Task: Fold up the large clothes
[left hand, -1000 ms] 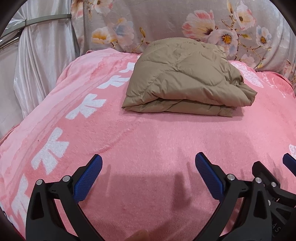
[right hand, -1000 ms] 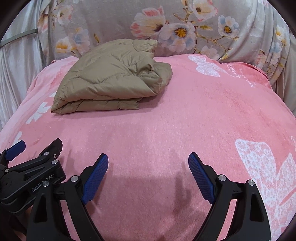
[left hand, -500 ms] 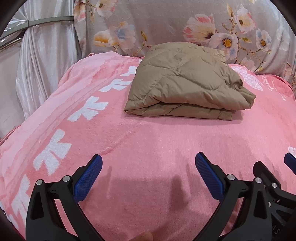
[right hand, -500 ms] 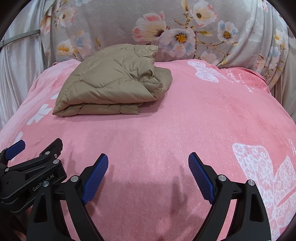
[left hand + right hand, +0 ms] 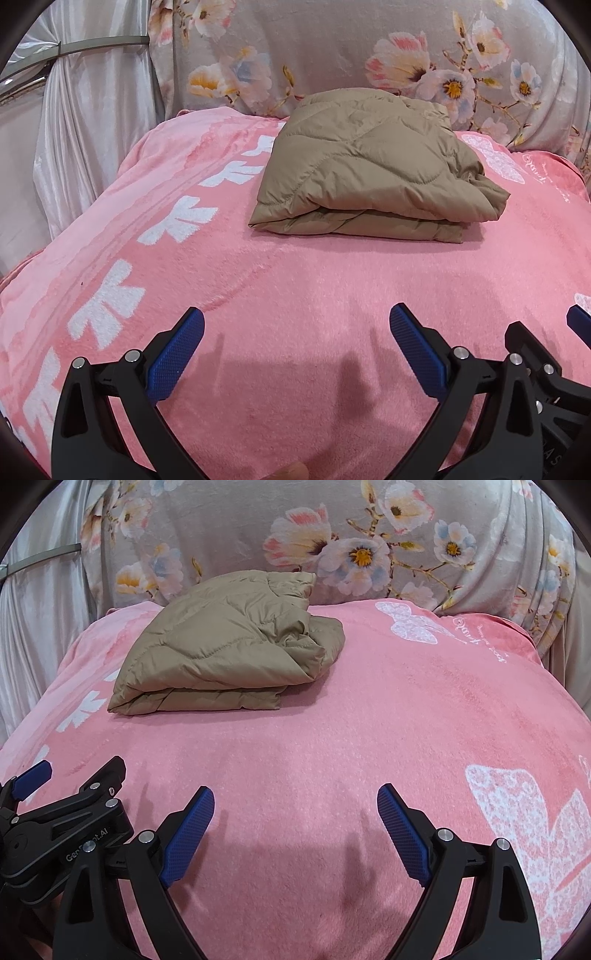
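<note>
pink blanket [image 5: 295, 295] w/ folded tan jacket [image 5: 369, 177]; left tongs [image 5: 295, 325] & right tongs [image 5: 295, 805] both apart, empty.

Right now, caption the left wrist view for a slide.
Open left tool above pink blanket, facing folded tan quilted jacket; right tool's fingertip at frame edge.

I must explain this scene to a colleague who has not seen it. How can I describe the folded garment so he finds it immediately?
Look at the pink blanket with white patterns covering the bed. Toward its far edge, before the grey flowered fabric, lies the tan quilted jacket, folded into a thick bundle. It is the only plain brown, puffy thing there.
</note>
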